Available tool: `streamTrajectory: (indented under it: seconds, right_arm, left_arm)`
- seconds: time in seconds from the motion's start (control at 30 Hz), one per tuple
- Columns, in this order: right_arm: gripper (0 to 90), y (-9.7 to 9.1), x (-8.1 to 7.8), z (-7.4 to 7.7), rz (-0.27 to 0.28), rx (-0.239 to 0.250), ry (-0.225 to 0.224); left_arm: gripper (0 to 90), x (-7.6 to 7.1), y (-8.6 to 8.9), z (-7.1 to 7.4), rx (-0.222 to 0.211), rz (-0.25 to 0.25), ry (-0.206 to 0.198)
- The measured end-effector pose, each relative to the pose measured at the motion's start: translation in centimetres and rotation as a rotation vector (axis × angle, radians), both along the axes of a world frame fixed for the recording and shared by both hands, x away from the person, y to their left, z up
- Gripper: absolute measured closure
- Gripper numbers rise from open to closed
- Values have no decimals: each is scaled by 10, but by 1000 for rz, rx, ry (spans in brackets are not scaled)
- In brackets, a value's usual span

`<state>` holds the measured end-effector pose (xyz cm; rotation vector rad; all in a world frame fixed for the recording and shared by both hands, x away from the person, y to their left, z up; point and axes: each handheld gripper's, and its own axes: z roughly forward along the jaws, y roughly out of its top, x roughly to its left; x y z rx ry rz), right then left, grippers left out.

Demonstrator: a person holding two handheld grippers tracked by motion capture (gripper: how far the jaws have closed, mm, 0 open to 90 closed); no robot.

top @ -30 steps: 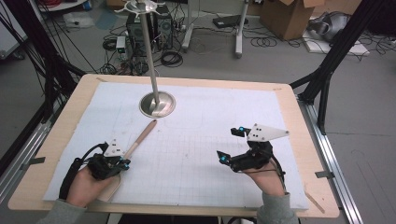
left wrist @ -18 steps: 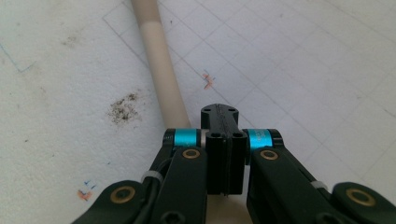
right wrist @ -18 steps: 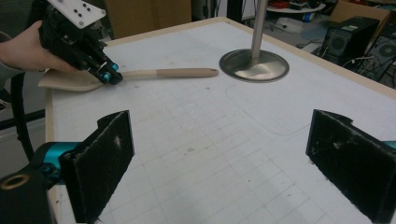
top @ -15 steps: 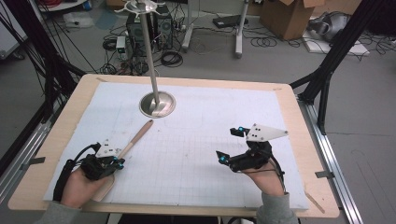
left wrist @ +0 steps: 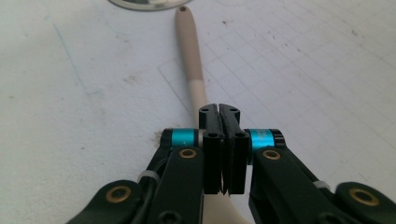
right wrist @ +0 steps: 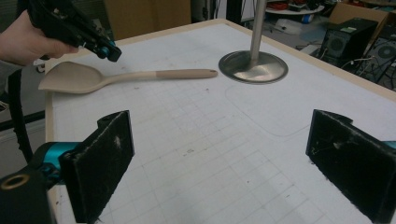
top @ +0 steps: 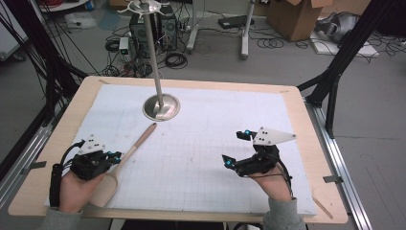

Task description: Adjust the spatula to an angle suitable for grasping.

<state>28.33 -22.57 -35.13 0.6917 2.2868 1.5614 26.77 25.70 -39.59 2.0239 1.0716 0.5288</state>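
Closed left gripper [left wrist: 219,109] above spatula [left wrist: 191,56]

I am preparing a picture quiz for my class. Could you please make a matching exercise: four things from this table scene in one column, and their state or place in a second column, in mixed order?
Things:
1. beige wooden spatula
2. round metal stand base
3. left gripper
4. right gripper

States or places:
A. jaws wide apart, nothing between them
B. jaws shut, above the spatula's handle
C. lying flat on the white gridded mat
D. at the far side of the mat, holding an upright pole

Pairs: 1-C, 2-D, 3-B, 4-A
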Motion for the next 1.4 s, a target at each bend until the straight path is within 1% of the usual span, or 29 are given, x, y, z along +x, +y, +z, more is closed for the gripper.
streamTrajectory:
  seconds: [0.03,0.07,0.1,0.13,0.17,0.23,0.27,0.3,0.33,0.37,0.4,0.47,0.5,0.53,0.57,0.63,0.77,0.87,0.9,1.0,1.03,1.07,1.1,1.2,1.27,1.4]
  right_arm:
    - [67,0,1,0,0,-2,-7]
    - [67,1,0,0,0,-3,3]
    - [67,1,0,0,0,-3,2]
    - [67,1,0,0,1,-4,0]
    - [67,2,0,0,3,-3,1]
    - [67,2,0,0,5,-6,-6]
    - [67,3,0,0,5,-6,1]
    - [67,3,0,0,5,-6,2]
    - [67,3,0,0,5,-6,1]
    - [67,4,0,0,5,-5,0]
    - [67,4,0,0,7,-5,-7]
    - [67,3,-1,1,9,-2,-4]
    - [67,3,-1,1,3,-1,-4]
    - [67,2,-1,1,4,4,-9]
    - [67,2,-2,2,3,4,-4]
    - [67,0,-1,2,-1,5,-8]
    - [67,-1,-3,2,-10,7,-4]
    - [67,0,-2,1,-8,2,-4]
    - [67,2,-2,1,-6,-2,-3]
    - [67,6,-2,0,6,-7,1]
    - [67,6,-1,0,6,-10,-10]
    - [67,7,-2,0,8,-10,0]
    - [67,8,-2,0,8,-11,1]
    - [67,7,-1,-1,8,-11,4]
    - [67,7,-1,0,9,-12,1]
    - [67,7,-4,1,8,-6,-2]
  left_arm:
    - [847,0,1,1,-15,7,-7]
    - [830,0,3,1,-31,18,-14]
    - [808,0,4,2,-44,29,-26]
    - [777,0,5,3,-57,27,-27]
    - [745,0,5,5,-60,28,-28]
    - [650,-1,4,9,-61,45,-50]
    - [607,-1,4,11,-63,46,-53]
    - [544,0,4,12,-67,48,-50]
    - [481,1,4,12,-69,61,-44]
    - [390,2,3,12,-67,70,-33]
    - [305,3,4,12,-64,65,-20]
    - [204,3,2,10,-70,74,-15]
    - [139,4,1,9,-71,77,-10]
    - [96,4,1,8,-75,66,5]
    - [77,5,0,8,-77,57,11]
    - [64,5,1,7,-79,46,10]
    - [64,5,5,9,-87,48,0]
    - [64,3,8,9,-95,59,6]
    - [64,3,9,9,-89,61,6]
    - [64,3,11,7,-92,69,11]
    - [64,3,11,7,-87,67,15]
    - [64,3,12,6,-95,66,16]
    - [64,4,12,6,-91,68,17]
    - [64,5,12,4,-94,74,24]
    - [64,6,13,3,-86,75,31]
    - [64,8,14,2,-89,82,34]
